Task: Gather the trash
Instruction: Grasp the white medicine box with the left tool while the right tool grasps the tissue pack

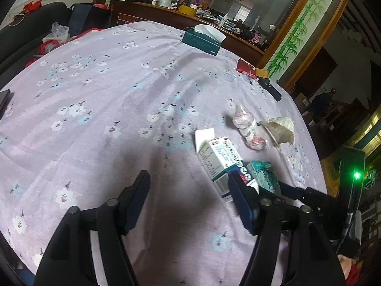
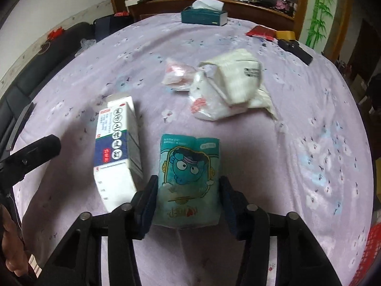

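Left wrist view: the left gripper (image 1: 189,189) hovers spread wide over the floral table (image 1: 107,100), holding nothing; its right finger overlaps the medicine box (image 1: 218,159) near the table's right edge.

Right wrist view: the right gripper (image 2: 188,196) brackets the teal tissue pack (image 2: 190,178), both pads against its sides; crumpled wrappers (image 2: 226,88) lie beyond.
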A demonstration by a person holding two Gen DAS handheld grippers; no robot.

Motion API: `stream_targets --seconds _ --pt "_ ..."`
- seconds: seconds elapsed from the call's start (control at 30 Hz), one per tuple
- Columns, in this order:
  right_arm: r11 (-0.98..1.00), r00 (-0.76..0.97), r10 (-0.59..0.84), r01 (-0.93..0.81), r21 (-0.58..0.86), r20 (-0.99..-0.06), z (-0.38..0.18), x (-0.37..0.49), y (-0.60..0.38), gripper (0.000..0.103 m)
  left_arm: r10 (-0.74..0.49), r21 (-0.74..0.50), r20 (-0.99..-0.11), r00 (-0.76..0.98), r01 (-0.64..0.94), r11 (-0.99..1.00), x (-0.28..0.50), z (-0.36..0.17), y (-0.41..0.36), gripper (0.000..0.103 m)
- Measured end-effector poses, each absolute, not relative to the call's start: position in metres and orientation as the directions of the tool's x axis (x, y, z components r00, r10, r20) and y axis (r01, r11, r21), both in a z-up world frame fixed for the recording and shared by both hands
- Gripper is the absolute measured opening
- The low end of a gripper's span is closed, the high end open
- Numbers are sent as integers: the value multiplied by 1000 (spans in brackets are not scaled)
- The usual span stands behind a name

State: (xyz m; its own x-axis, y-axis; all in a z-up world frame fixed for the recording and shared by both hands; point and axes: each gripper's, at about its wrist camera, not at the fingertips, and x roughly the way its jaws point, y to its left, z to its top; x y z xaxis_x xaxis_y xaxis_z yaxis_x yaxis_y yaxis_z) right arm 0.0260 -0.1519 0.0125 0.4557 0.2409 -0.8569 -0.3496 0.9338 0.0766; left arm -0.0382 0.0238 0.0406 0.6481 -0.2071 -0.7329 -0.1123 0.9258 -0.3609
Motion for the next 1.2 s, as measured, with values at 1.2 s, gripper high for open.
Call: stream_targets --seconds 1.2 --pt "944 646 314 -289 158 -696 48 5 -212 40 -97 -179 -738 667 -55 982 -13 31 -49 37"
